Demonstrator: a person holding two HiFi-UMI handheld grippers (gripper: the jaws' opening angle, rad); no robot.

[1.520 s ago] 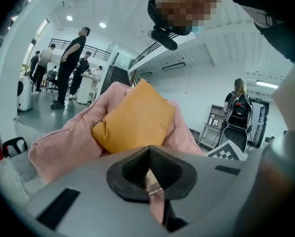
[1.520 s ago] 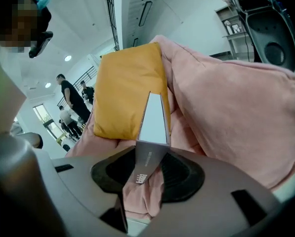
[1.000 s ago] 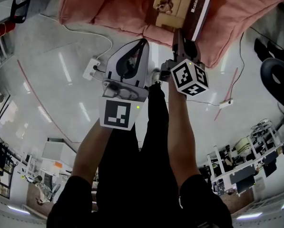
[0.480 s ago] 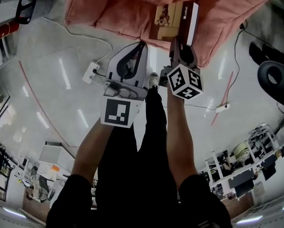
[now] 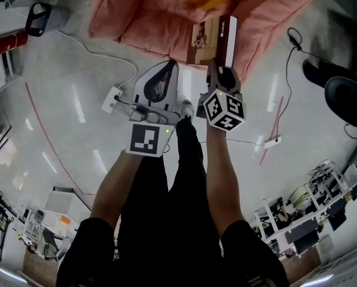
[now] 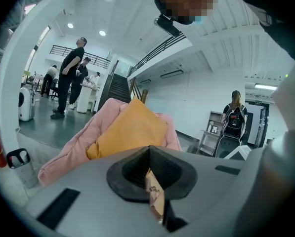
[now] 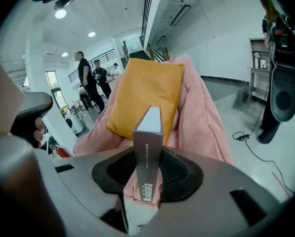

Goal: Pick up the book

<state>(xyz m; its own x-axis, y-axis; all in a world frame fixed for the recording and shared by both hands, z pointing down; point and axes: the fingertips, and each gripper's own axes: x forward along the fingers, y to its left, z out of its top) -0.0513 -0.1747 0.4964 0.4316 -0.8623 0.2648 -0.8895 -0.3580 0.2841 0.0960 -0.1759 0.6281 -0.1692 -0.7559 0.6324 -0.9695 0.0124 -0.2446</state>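
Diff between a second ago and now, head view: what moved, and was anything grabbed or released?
The right gripper raised the book over the pink cushion and rolled it, so the cover now shows narrower, closer to edge-on. The left gripper rose beside it. Nothing was newly grabbed or released. Unchanged: the right jaws stay clamped on the book's lower end, and the cushion is in place.

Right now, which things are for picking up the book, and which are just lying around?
For the job:
- book
- right gripper, shut on the book

Just lying about:
- pink cushion
- orange pillow on that cushion
- white power strip on the floor
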